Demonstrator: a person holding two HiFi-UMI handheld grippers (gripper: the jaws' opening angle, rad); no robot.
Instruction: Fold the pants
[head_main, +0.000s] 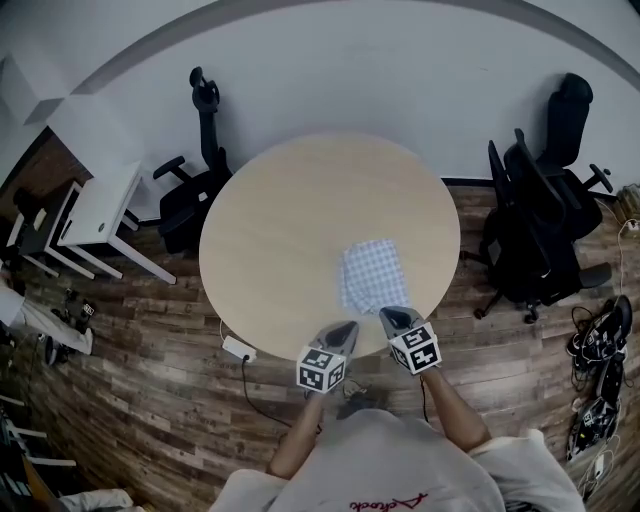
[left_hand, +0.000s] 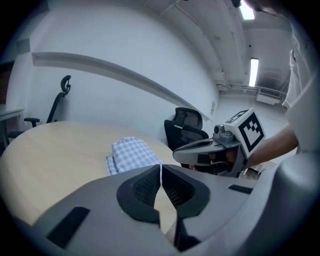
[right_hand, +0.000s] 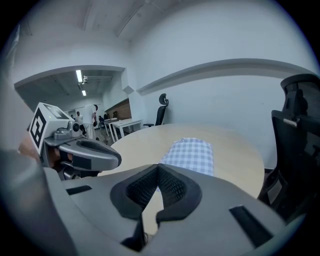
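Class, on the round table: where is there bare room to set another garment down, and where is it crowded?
Bare: the left half and far side of the table, beyond the pants; also a narrower strip between pants and right rim. Crowded: the near edge, where the left gripper and right gripper hang by the pants.

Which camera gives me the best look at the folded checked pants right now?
Head view: the pants lie almost whole, from above, on the table. Both gripper views see them low and foreshortened, near edge hidden behind the jaws.
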